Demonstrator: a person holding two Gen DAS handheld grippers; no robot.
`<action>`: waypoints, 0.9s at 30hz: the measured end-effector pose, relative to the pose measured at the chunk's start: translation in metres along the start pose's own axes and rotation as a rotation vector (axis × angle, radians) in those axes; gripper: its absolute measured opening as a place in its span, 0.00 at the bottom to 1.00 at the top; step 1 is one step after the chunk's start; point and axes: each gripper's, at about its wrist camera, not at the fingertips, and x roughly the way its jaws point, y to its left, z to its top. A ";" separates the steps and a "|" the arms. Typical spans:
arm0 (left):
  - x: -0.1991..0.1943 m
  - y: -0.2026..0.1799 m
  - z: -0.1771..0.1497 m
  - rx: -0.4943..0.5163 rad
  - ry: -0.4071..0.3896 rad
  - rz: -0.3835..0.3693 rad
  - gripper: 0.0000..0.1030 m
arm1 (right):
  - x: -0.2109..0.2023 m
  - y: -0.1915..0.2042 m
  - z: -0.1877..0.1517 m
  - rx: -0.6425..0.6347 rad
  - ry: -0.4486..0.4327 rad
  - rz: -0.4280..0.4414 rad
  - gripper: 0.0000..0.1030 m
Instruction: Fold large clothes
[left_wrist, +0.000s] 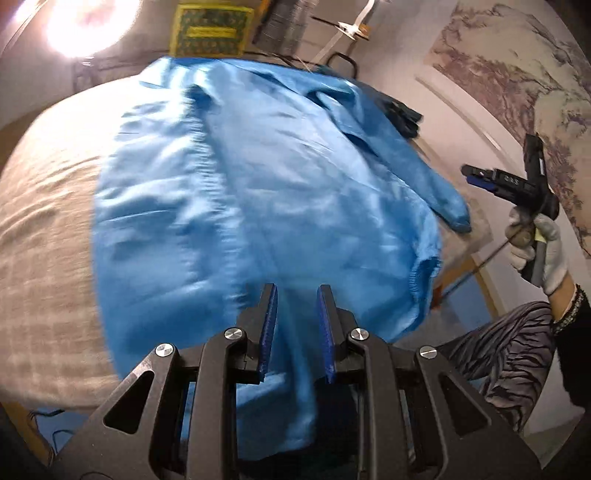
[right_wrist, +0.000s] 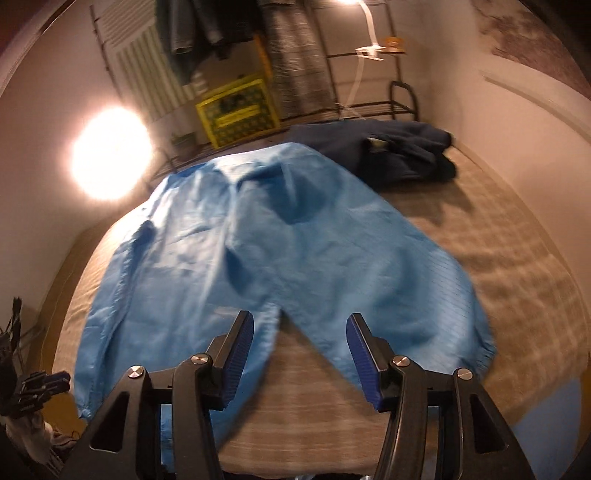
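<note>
A large bright blue garment (left_wrist: 258, 184) lies spread over a bed with a beige checked cover (left_wrist: 48, 240). My left gripper (left_wrist: 295, 314) is nearly closed at the garment's near edge. Blue cloth runs between its blue pads and hangs below them. In the right wrist view the same garment (right_wrist: 258, 240) spreads ahead, one elastic cuff at the lower right. My right gripper (right_wrist: 299, 350) stands open over the bed cover (right_wrist: 498, 258) just short of the cloth, nothing between its fingers. The right gripper (left_wrist: 472, 176) also shows in the left wrist view, off the bed's right side in a gloved hand.
A dark navy garment (right_wrist: 399, 151) lies crumpled at the bed's far right. Behind the bed stand a yellow crate (right_wrist: 240, 110) and a metal clothes rack (right_wrist: 369, 92). A bright lamp (right_wrist: 110, 155) glares at the left. A leg in patterned trousers (left_wrist: 509, 350) is by the bed's near right corner.
</note>
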 end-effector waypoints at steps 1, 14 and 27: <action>0.008 -0.009 0.002 0.017 0.014 -0.013 0.19 | 0.000 -0.006 0.001 0.011 0.000 -0.011 0.62; 0.114 -0.122 0.022 0.123 0.109 -0.153 0.19 | 0.026 -0.116 0.000 0.231 0.058 -0.183 0.66; 0.137 -0.174 0.011 0.219 0.167 -0.220 0.19 | 0.059 -0.163 -0.006 0.340 0.123 -0.250 0.65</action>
